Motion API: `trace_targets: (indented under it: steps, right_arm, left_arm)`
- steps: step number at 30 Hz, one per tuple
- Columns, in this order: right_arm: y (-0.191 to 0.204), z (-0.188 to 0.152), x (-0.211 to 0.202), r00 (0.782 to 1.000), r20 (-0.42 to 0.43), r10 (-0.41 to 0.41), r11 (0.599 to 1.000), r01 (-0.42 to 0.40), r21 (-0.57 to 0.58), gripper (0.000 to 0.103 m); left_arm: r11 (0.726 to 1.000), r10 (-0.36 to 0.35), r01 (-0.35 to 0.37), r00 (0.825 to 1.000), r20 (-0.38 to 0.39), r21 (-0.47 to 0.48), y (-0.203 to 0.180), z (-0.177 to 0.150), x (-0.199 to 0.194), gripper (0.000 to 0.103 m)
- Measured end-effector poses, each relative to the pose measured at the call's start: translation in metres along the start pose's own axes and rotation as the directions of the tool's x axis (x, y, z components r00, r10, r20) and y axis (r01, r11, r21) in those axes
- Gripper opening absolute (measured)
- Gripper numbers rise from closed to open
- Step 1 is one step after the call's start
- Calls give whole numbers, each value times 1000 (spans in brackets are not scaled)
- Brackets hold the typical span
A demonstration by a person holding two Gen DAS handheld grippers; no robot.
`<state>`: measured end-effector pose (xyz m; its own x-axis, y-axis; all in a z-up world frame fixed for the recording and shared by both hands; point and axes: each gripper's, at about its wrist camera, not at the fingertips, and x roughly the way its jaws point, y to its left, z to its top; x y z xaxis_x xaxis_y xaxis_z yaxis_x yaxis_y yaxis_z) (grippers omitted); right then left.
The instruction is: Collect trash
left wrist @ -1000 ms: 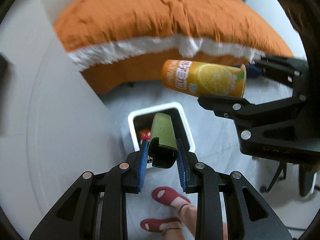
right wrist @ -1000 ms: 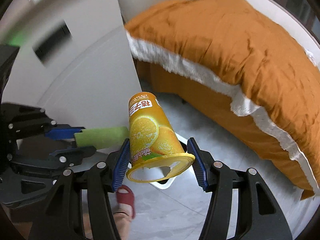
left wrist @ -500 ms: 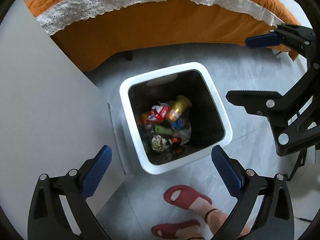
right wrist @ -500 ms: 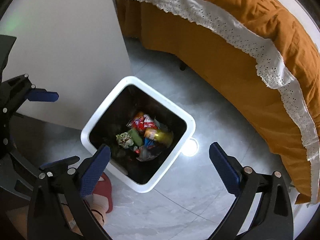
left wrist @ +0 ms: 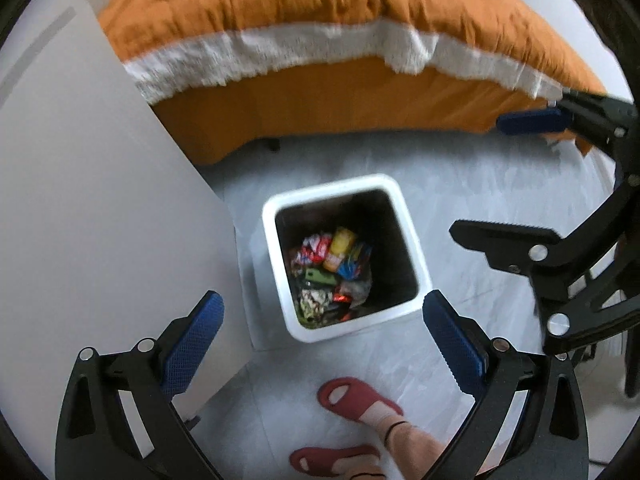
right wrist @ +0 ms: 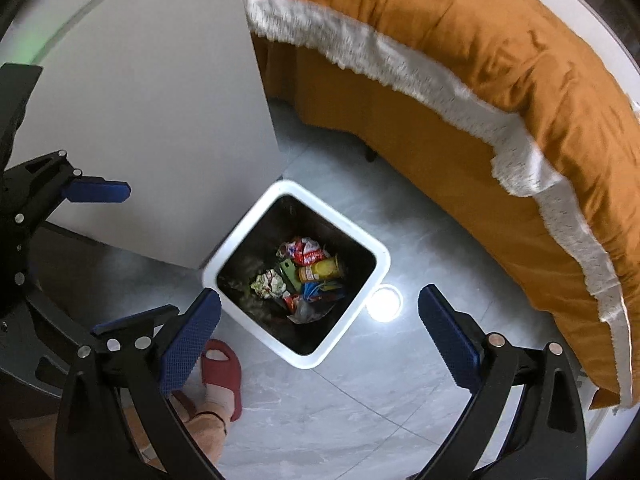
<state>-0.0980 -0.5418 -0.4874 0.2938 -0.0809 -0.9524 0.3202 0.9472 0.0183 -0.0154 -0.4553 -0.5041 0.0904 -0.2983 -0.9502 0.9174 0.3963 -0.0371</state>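
A white square trash bin stands on the grey floor below both grippers; it also shows in the right wrist view. Inside lie the orange-yellow drink can, the green item and several crumpled wrappers. My left gripper is open wide and empty above the bin's near side. My right gripper is open wide and empty above the bin; it also shows at the right of the left wrist view.
A bed with an orange cover and white lace trim stands behind the bin. A white cabinet panel is beside the bin. The person's feet in red slippers stand near the bin.
One second ago the left gripper held the green item and the right held the orange can. Both opened and the items now lie in the bin. The views have pulled back slightly.
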Motion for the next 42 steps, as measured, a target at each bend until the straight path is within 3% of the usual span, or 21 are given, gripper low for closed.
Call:
trace_targets:
  steps: [7,10,14,17,23,26,29,31,34,35,42]
  right_arm:
    - [-1,14,-113,986,164,-7,993,-13,121,98]
    - [7,20,-168,965,259,-53,987,12,157,98]
    - [21,34,-227,928,371,-36,982,-35,185,98]
    - [39,51,-250,904,424,54,969,-149,195,98]
    - [110,88,-291,829,525,191,959,-273,82,98]
    - [145,108,-309,807,535,249,957,-292,-6,98]
    - [177,121,-327,785,552,282,954,-289,-77,98]
    - [200,129,-340,763,566,312,948,-292,-129,98]
    - [229,136,-356,742,568,357,934,-299,-195,98]
    - [237,136,-360,734,571,368,930,-300,-213,98]
    - [291,142,-388,695,569,440,895,-286,-342,98]
  left_arm:
    - [999,-21,27,989,147,-42,-18,20,-127,98]
    - [997,42,-29,978,204,-67,-20,23,-179,98]
    - [977,169,-122,943,286,-176,-6,21,-254,98]
    - [947,265,-181,907,327,-266,15,10,-299,98]
    - [829,499,-334,805,322,-449,57,-28,-374,98]
    - [745,621,-431,726,295,-509,75,-47,-410,98]
    - [671,699,-480,663,267,-565,89,-69,-442,98]
    - [627,728,-481,642,241,-613,101,-84,-460,98]
    - [566,754,-467,626,198,-679,115,-108,-483,98]
    - [531,768,-462,616,173,-711,122,-120,-493,98]
    - [397,805,-397,583,107,-828,153,-172,-530,98]
